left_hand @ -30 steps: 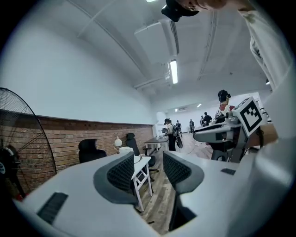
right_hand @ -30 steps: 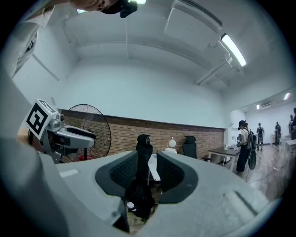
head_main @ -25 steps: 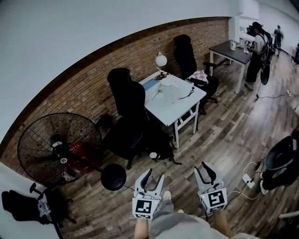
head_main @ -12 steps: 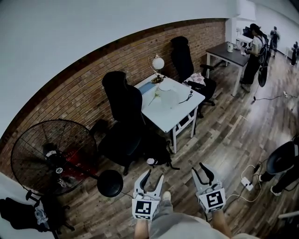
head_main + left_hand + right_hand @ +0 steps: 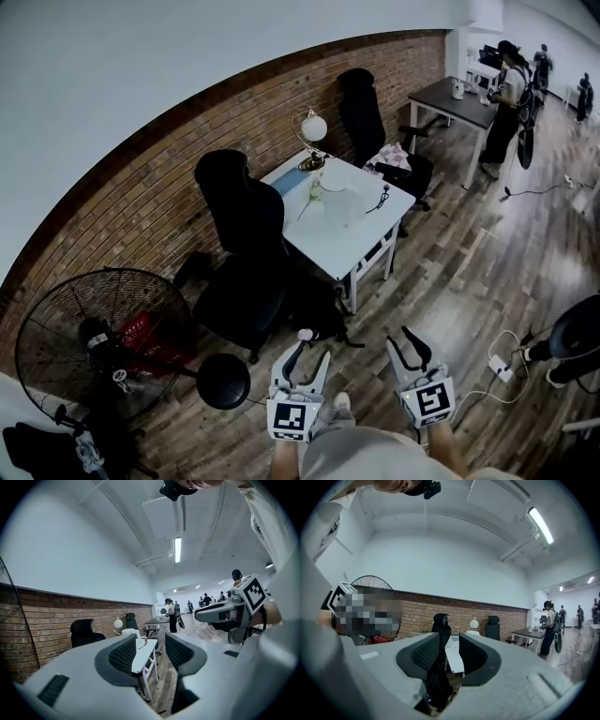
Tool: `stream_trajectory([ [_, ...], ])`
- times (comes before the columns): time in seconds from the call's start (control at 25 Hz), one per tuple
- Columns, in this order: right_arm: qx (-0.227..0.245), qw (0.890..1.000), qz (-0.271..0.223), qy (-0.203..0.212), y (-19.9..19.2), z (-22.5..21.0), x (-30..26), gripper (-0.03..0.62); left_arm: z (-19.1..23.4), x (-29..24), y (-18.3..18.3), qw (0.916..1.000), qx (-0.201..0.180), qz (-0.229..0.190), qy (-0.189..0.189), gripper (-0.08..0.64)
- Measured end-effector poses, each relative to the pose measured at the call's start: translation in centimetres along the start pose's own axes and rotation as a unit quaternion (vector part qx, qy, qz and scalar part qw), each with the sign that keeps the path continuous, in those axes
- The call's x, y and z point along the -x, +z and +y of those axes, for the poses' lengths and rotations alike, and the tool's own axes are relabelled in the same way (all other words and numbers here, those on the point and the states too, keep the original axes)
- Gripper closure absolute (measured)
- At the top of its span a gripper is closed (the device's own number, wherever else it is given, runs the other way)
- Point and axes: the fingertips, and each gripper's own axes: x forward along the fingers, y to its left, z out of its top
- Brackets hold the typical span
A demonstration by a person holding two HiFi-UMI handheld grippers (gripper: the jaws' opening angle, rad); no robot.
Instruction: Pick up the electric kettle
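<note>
The white electric kettle (image 5: 336, 187) stands on a white table (image 5: 361, 239) by the brick wall, well ahead of both grippers. In the left gripper view, the kettle (image 5: 130, 632) shows just above the left jaw. The right gripper view has the kettle (image 5: 472, 632) beyond the right jaw's top, under the globe lamp. My left gripper (image 5: 312, 349) and right gripper (image 5: 405, 337) are held side by side, level, at the bottom of the head view. The left gripper (image 5: 150, 644) and the right gripper (image 5: 449, 644) each show a narrow gap with nothing in it.
Two black office chairs (image 5: 239, 202) (image 5: 361, 103) flank the table, and a globe lamp (image 5: 312, 127) stands on it. A black bag (image 5: 319, 314) lies under the table. A large floor fan (image 5: 98, 342) stands at left. A power strip (image 5: 497, 366) lies at right. People stand at a far dark table (image 5: 469, 98).
The whole view has advanced toward the white table, which now sits nearer and more central. The fan has slid toward the lower left. Both grippers keep their places and the same jaw gaps.
</note>
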Motion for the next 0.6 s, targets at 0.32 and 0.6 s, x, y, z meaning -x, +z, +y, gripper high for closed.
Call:
stream_trajectory([
  [0.32,-0.011,0.999,0.045,-0.027,-0.4,-1.0,-5.3,0.477,4.9,-4.1,0.1,0.9998,0.005,-0.009,-0.019,0.364],
  [0.6,-0.006,0.998,0.050,-0.043,-0.8,-1.5,-8.9,0.477,7.9,-6.8,-0.8,0.9995,0.009,-0.001,-0.030,0.364],
])
